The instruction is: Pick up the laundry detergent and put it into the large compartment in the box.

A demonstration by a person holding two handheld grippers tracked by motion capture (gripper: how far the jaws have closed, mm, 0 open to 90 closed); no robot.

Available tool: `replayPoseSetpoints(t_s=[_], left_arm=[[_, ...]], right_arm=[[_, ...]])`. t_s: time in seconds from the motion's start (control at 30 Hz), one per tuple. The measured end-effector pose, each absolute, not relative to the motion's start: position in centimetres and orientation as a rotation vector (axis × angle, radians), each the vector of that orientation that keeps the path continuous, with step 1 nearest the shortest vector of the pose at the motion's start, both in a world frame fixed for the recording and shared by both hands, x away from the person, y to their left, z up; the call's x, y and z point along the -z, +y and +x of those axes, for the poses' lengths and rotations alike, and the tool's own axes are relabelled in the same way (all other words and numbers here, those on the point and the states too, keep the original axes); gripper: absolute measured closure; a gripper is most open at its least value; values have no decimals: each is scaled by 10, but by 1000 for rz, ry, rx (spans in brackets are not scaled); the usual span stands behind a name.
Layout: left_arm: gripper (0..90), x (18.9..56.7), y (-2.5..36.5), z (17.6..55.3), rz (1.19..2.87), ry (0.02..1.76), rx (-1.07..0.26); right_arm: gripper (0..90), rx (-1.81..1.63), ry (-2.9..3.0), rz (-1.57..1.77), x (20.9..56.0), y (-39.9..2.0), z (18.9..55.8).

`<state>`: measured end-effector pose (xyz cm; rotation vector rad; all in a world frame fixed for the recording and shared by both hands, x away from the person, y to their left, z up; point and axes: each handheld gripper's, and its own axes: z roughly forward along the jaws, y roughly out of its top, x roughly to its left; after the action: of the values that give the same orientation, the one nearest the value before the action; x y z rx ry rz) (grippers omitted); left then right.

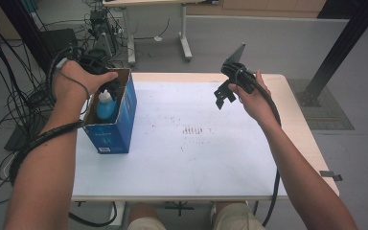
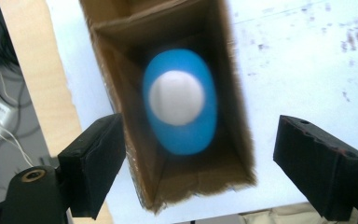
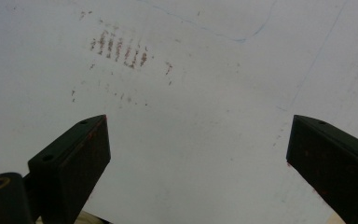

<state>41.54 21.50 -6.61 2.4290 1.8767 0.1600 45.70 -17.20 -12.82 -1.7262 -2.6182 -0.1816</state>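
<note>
In the left gripper view, the left gripper [image 2: 198, 168] hangs above the open cardboard box [image 2: 121, 93] with its jaws spread and released. The blue bottle [image 2: 182, 100] stands upright inside the box, below and between the jaws, untouched. Farther across the white table [image 1: 196, 158], the right gripper [image 1: 224, 98] hovers with jaws wide and empty.

Bottle [image 2: 181, 102] inside box [image 1: 124, 120], table's [image 1: 196, 158] left

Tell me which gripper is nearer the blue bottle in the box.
Left. The left gripper hangs right above the blue bottle standing in the blue box, jaws open and clear of it. The right gripper hovers over the white tabletop, well off to the side.
</note>
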Motion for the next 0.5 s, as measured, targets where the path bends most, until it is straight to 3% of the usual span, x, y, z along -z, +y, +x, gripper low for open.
replayPoseSetpoints(t_s=[0.5], left_arm=[[108,47,162,404,2589,1543,-175]], right_arm=[[59,171,-2584,-1761,131,-178,466]])
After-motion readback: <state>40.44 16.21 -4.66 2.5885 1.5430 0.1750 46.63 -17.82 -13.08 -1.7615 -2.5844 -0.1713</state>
